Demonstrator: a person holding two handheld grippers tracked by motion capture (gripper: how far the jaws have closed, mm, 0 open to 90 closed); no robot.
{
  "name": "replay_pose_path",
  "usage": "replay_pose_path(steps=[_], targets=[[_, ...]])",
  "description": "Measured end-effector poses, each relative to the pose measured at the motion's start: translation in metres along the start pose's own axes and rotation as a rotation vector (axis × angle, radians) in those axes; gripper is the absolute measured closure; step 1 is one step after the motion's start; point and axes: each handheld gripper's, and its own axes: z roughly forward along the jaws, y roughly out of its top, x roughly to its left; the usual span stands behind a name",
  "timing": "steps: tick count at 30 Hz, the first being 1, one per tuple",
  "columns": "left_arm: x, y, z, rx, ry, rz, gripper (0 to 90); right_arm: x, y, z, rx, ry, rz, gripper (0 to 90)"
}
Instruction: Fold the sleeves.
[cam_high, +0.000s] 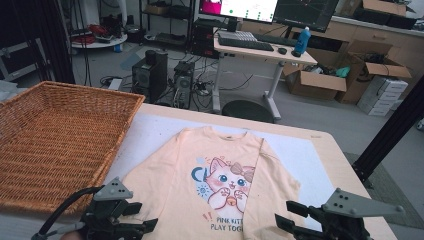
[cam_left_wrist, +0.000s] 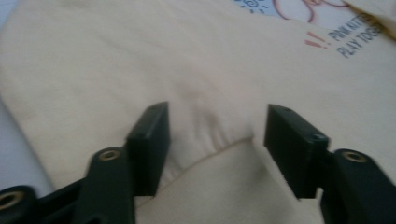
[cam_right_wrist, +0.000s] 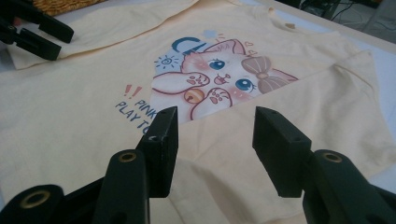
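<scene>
My left tool (cam_high: 131, 218), half open, straddles the shirt (cam_high: 210, 185) hem at 7 o'clock; right tool (cam_high: 290, 216), half open, grips nothing at 5 o'clock.

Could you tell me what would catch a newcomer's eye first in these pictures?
Probably the pale yellow shirt with its cartoon kitten print, spread on the table with its right side folded inward. A big wicker basket sits to its left, and two black grippers, left and right, stand open at the shirt's near edge.

Pale yellow shirt (cam_high: 220, 185), pink kitten print
</scene>
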Motion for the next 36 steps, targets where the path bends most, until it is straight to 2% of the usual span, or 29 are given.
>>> replay_pose_path(steps=[1,3,5,6,9,14,17,21,24,29,33,35,36], targets=[[0.0,0.0,0.0,0.005,0.006,0.003,51.0,-0.001,-0.001,-0.001,-0.004,-0.002,0.004,50.8],[-0.001,0.001,0.001,0.009,0.022,0.027,57.0,-0.002,-0.002,-0.003,-0.012,-0.005,0.01,50.8],[-0.003,0.0,0.0,0.009,0.023,0.054,68.9,-0.003,-0.003,-0.004,-0.022,-0.009,0.013,50.8],[-0.004,0.0,0.0,0.004,0.026,0.055,74.4,-0.004,-0.004,-0.006,-0.024,-0.011,0.013,50.8],[-0.003,0.001,-0.002,0.005,0.028,0.056,80.7,-0.006,-0.005,-0.008,-0.026,-0.013,0.011,51.2],[-0.001,0.009,-0.011,-0.028,0.001,0.045,81.3,-0.01,-0.007,-0.01,-0.029,-0.019,0.014,51.2],[-0.006,0.02,-0.018,-0.061,-0.043,0.043,80.9,-0.012,-0.009,-0.011,-0.032,-0.025,0.018,51.2],[-0.023,0.036,-0.022,-0.099,-0.102,0.075,80.7,-0.015,-0.011,-0.013,-0.035,-0.027,0.027,51.2],[-0.039,0.046,-0.018,-0.107,-0.147,0.104,80.4,-0.015,-0.012,-0.014,-0.035,-0.029,0.026,51.2],[-0.063,0.053,-0.002,-0.096,-0.202,0.128,80.4,-0.017,-0.013,-0.016,-0.04,-0.031,0.028,51.2],[-0.082,0.05,0.01,-0.061,-0.241,0.161,80.2,-0.016,-0.015,-0.017,-0.039,-0.028,0.026,51.2],[-0.088,0.047,0.016,-0.043,-0.252,0.167,76.0,-0.017,-0.016,-0.017,-0.039,-0.026,0.027,51.2],[-0.09,0.046,0.019,-0.019,-0.267,0.167,71.3,-0.017,-0.016,-0.017,-0.039,-0.026,0.027,51.2]])
